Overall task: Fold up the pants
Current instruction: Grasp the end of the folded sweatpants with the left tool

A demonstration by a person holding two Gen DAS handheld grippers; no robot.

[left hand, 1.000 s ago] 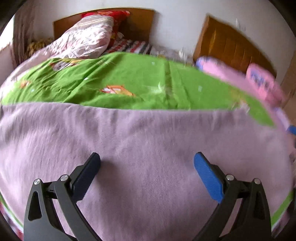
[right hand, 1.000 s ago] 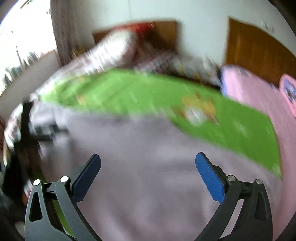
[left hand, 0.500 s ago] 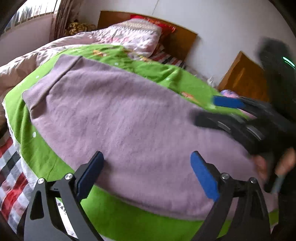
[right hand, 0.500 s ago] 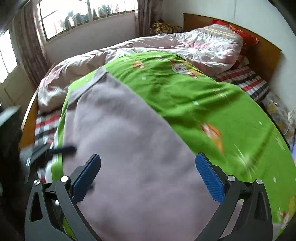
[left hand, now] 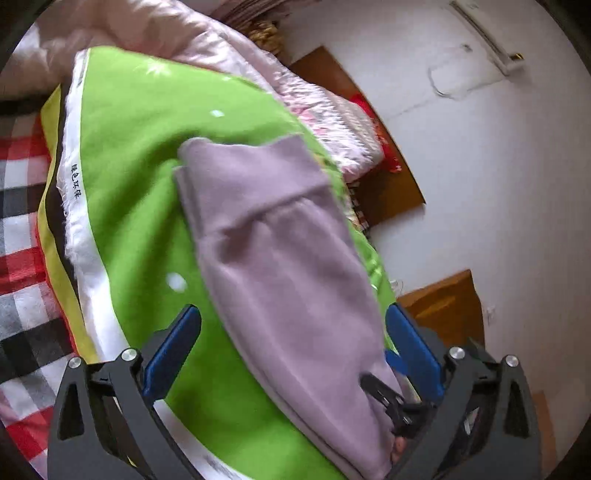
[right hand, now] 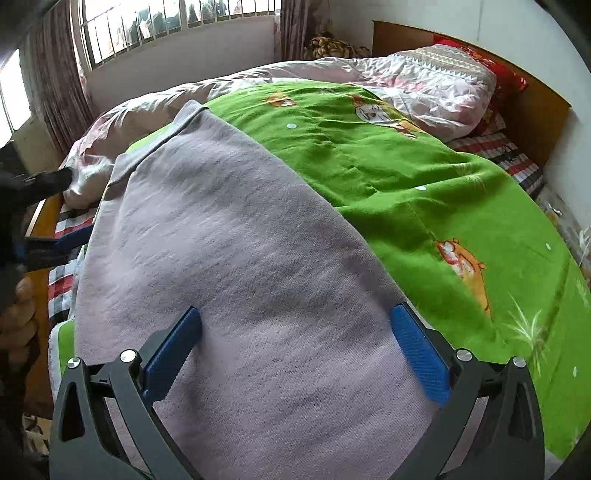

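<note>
Right wrist view looks down past the right gripper [right hand: 295, 354], whose black plastic arms end in ribbed blue pads spread wide apart, gripping nothing, poised over the pants [right hand: 236, 258]. The pants are a soft lilac knit with a fine brushed grain, lying flat and long across the green blanket [right hand: 388, 177], their ribbed band at the far end near the pale quilt [right hand: 332, 70]. The blanket is a fuzzy fleece printed with orange cartoon animals and white dots. At the left edge a hand [right hand: 18, 314] shows beside dark gripper parts. Farther off stand a wooden headboard [right hand: 532, 103], a barred window [right hand: 177, 22] and a striped curtain [right hand: 59, 85]. Left wrist view is rolled sideways: the left gripper [left hand: 291, 350] has its blue pads wide but easing slightly closer, with the lilac cloth's edge lying between them, no pad pressing on it. There the pants [left hand: 277, 240] taper to a folded cuff, and the blanket's white selvedge [left hand: 81, 236] borders a red, black and white checked sheet [left hand: 22, 258].
</note>
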